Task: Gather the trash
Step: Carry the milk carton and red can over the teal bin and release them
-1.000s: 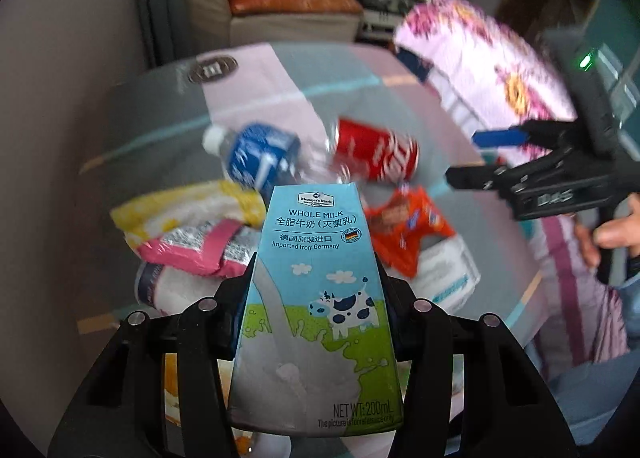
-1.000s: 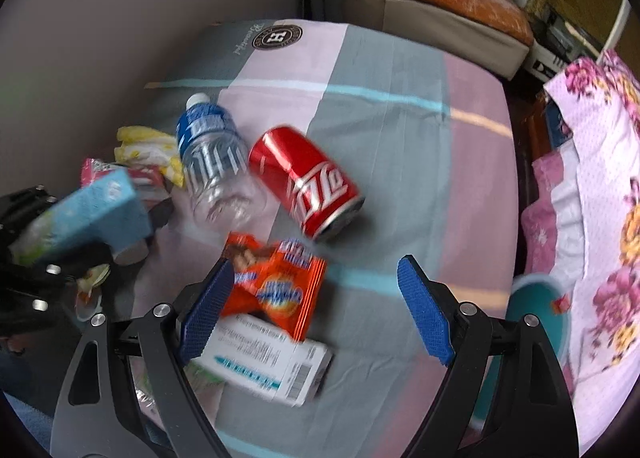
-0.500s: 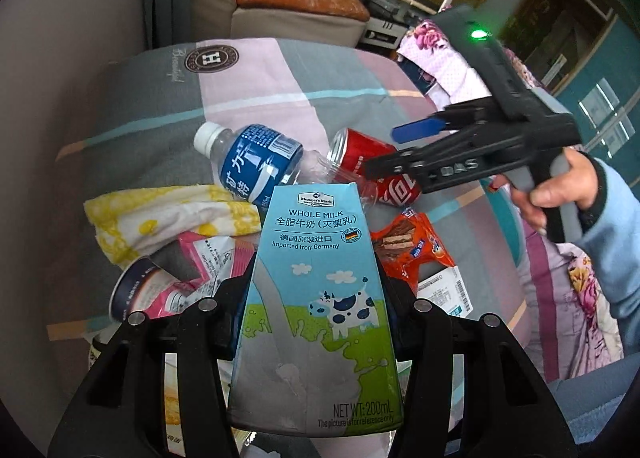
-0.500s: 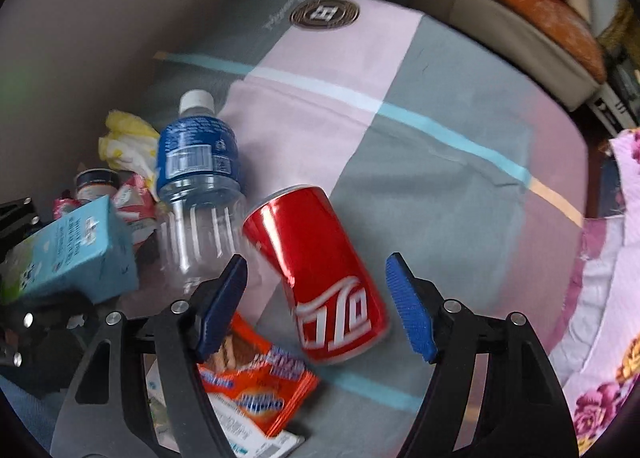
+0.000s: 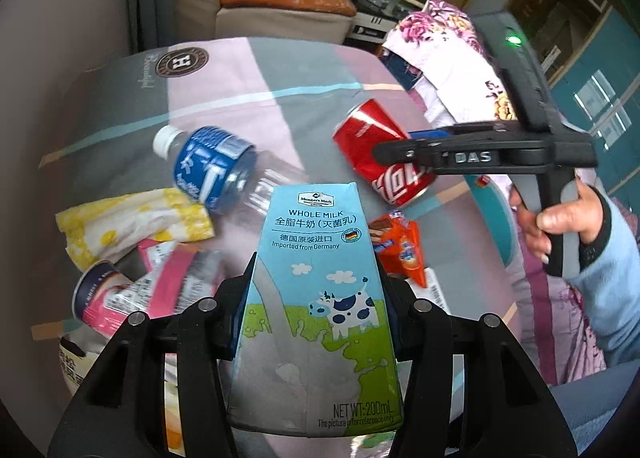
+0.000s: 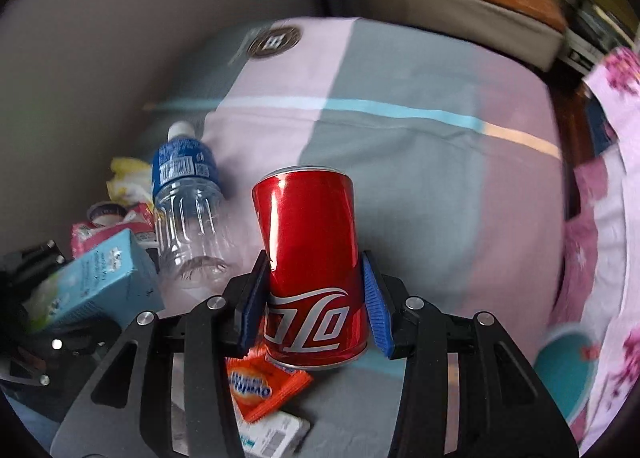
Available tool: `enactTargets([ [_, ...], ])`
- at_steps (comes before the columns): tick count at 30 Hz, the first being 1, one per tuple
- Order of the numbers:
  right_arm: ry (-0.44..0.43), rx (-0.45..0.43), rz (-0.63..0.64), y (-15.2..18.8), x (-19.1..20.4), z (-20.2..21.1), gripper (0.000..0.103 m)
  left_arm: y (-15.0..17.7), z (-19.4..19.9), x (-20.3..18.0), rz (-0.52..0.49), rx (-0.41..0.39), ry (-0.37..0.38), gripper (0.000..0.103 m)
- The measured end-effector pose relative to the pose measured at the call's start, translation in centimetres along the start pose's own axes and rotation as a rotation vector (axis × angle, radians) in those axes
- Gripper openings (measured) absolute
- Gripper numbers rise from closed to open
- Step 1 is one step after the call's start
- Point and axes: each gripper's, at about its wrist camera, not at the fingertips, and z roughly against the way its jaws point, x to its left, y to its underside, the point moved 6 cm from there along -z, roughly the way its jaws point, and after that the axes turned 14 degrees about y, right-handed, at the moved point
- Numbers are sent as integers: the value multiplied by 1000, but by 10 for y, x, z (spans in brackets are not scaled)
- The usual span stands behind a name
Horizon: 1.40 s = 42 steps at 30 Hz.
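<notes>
- The red cola can (image 6: 314,266) sits between the blue pads of the right gripper (image 6: 316,294). The jaws have just been closing and now stand narrow with both pads against its sides.
- In the left wrist view the can is at about two o'clock from the milk carton (image 5: 316,298), tilted, with its far end raised off the striped bedsheet (image 5: 280,70).
- The milk carton is clamped upright in the left gripper (image 5: 314,310), jaws narrow on its two sides.
- Other trash lies on the bed: a blue-labelled water bottle (image 5: 224,170) at eleven o'clock from the carton, a yellow wrapper (image 5: 132,224) at nine, a pink packet (image 5: 160,290) below that, and an orange snack bag (image 5: 400,250) at three.
- Risk: the pads hold the can low, near its printed end, so most of its length sticks out ahead. I judge that a quick swing could pivot or slip the smooth metal out.
- Risk: a hard squeeze may dent a thin empty can and loosen the hold.
- Risk: the two grippers work close together, so the right tool could knock the carton or the bottle.
- Pose: both grippers point steeply down at the bed. A hand (image 5: 560,218) with a light blue sleeve grips the right tool's handle at three o'clock.
</notes>
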Motion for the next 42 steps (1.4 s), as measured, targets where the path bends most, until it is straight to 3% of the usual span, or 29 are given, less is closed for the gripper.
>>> enactTargets([
  [14,-15,-131,-297,66,-100,69,42,-19,-24,-89,-125,-1,18,52],
  [23,16,-168,-425,122,-158,88,42,-22,-76,-157,-239,73,18,52],
  [42,86,-217,-729,230,-267,101,42,-13,-188,-255,-412,269,67,52],
])
